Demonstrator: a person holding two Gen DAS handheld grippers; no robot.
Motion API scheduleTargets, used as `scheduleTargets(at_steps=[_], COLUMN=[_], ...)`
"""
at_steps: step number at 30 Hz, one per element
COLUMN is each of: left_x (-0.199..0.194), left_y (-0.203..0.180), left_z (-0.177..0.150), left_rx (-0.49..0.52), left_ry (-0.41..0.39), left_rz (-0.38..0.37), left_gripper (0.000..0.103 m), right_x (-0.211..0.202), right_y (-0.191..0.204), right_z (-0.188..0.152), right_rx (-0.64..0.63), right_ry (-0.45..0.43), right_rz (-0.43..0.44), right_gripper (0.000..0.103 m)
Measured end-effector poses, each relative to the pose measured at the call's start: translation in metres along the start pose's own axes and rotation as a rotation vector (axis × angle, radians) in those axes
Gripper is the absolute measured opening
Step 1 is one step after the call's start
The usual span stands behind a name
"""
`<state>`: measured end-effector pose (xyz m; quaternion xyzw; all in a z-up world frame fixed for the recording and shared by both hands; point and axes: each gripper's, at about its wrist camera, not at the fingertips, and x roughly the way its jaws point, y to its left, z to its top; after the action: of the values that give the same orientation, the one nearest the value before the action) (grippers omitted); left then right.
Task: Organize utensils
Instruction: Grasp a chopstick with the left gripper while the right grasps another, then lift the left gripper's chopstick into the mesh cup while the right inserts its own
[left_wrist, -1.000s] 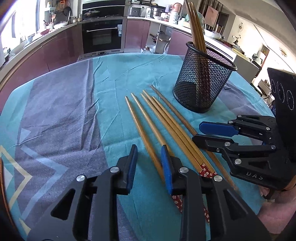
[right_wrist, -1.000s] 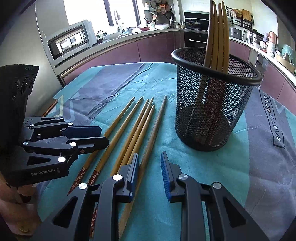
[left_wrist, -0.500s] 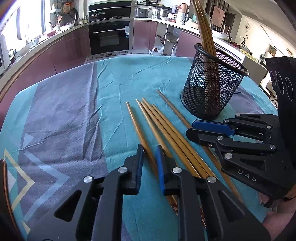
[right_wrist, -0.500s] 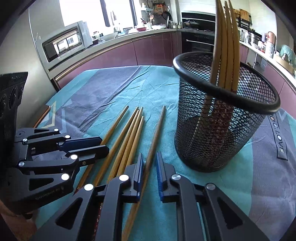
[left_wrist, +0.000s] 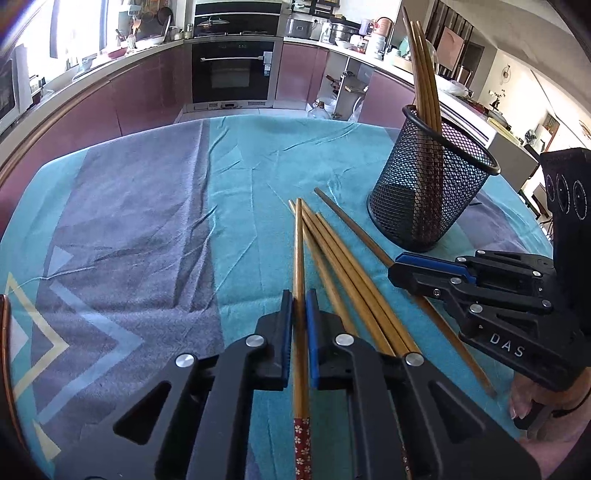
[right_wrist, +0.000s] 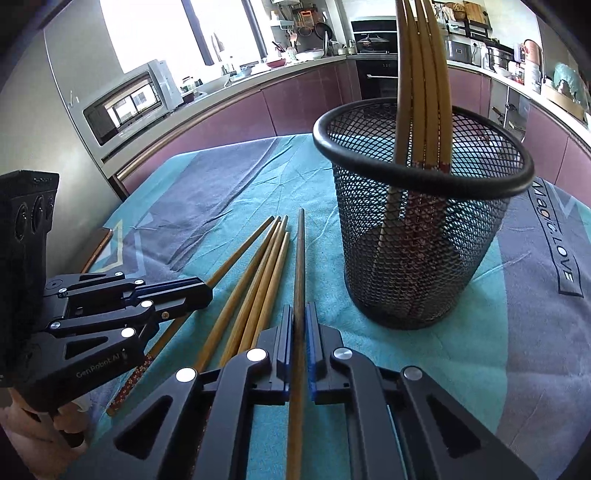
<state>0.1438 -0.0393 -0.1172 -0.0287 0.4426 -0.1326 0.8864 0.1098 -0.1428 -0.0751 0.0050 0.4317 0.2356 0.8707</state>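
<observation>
Both tools are down on the row of loose chopsticks, and each has one. The left hand-held gripper (left_wrist: 300, 295) has just been closing, and its blue pads now pinch the leftmost chopstick (left_wrist: 298, 251) partway along the shaft, with the red flowered end trailing back under the tool. That chopstick now angles across the tips of its neighbours, so it looks a little lifted or swung, though I cannot tell whether it is clear of the cloth.

The right hand-held gripper (right_wrist: 300, 310) has also just been closing, clamped on the darker chopstick (right_wrist: 300, 251) nearest the cup. A mid-shaft grip makes sense: it should let each stick be tipped upright and dropped in end first.

Between them, three more chopsticks (right_wrist: 258, 280) lie side by side on the teal and grey cloth (left_wrist: 147, 221) covering the bench, waiting their turn.

The black mesh cup (right_wrist: 424, 236) stands upright just beyond and to the right of the row. It already holds several stored chopsticks (right_wrist: 421, 74), patterned ends down, leaning together against the far rim. Plenty of room is left inside.
</observation>
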Motion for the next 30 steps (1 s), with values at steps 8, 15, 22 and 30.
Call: scheduleTargets(at_steps=[8,15,22,30], left_x=[-0.026,-0.051,-0.075,-0.104], left_y=[0.003,0.000,-0.006,-0.012], left_z=[0.002,0.005,0.010,0.016], left_rx=[-0.016,-0.016,-0.003,0.008], left_ry=[-0.047,-0.090,-0.143,-0.198], left_rz=[-0.068,-0.129,-0.173,-0.216], left_gripper=[0.008,0.008,0.008,0.008], right_x=[-0.023,-0.048,-0.072,-0.093], right_y=[0.004,0.006,0.001,-0.007], right_z=[-0.001,-0.002,0.000,0.002], right_rx=[0.005,0.008,0.026,0.038], right_ry=[-0.048,-0.104,-0.167,-0.224], right_rz=[0.068,0.112,0.140,0.159], right_gripper=[0.005,0.005,0.005,0.005])
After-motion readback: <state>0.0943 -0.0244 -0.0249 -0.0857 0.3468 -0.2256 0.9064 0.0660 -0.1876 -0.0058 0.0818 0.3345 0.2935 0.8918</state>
